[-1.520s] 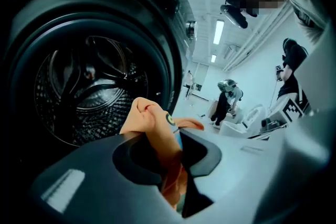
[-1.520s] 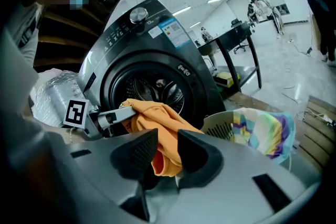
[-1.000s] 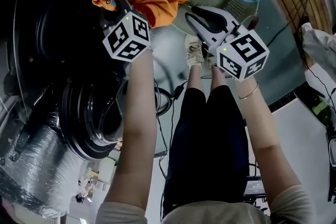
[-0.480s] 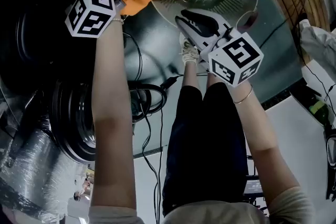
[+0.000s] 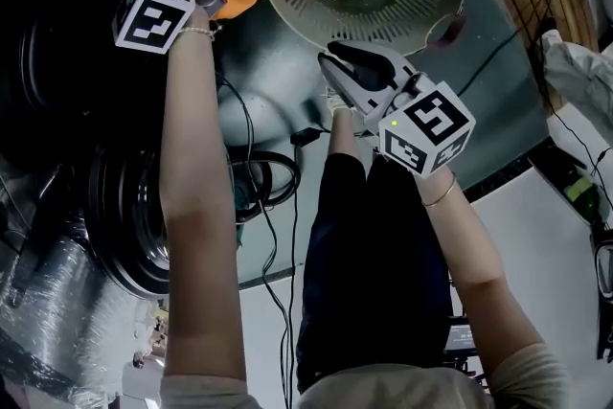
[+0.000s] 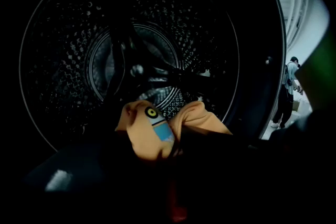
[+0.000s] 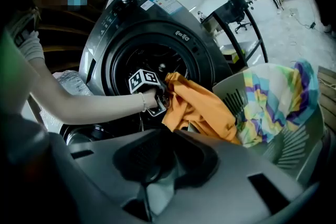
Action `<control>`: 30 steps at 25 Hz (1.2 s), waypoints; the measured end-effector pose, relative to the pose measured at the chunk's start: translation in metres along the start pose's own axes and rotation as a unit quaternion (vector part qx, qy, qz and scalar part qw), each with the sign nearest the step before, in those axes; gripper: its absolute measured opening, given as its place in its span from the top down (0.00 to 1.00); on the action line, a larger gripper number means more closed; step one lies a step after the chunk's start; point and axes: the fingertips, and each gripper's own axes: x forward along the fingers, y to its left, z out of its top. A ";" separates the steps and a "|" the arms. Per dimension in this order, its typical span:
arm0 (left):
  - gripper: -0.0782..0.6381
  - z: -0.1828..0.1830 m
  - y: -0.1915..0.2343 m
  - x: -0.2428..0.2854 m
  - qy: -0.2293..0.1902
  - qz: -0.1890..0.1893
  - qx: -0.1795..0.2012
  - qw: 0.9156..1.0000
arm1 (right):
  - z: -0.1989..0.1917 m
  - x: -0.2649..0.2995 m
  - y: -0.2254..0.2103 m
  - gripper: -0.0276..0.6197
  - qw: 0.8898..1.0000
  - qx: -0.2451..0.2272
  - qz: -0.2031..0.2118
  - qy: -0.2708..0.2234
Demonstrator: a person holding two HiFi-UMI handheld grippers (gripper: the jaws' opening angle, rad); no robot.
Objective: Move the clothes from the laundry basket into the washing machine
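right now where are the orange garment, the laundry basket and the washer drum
orange garment [image 7: 202,107], right gripper view, middle of the hanging fold
laundry basket [image 7: 236,98], right gripper view, slatted wall
washer drum [image 6: 58,60], left gripper view, perforated inner wall

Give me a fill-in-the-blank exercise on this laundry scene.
1. The garment at the drum mouth is ___ in colour.
2. The striped multicoloured cloth lies in the slatted ___.
3. The washing machine door stands ___.
Missing words: orange; laundry basket; open.
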 end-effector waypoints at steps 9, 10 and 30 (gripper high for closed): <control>0.49 -0.024 -0.018 -0.073 0.016 -0.018 -0.036 0.999 | 0.011 -0.003 0.002 0.84 1.000 -0.001 0.002 -0.003; 0.49 -0.032 -0.019 -0.079 0.026 -0.019 -0.045 0.998 | 0.011 -0.003 0.002 0.84 1.000 0.000 0.001 -0.002; 0.73 -0.134 -0.074 -0.080 0.163 -0.048 -0.008 0.985 | 0.012 0.004 -0.017 0.87 1.000 0.021 -0.015 -0.011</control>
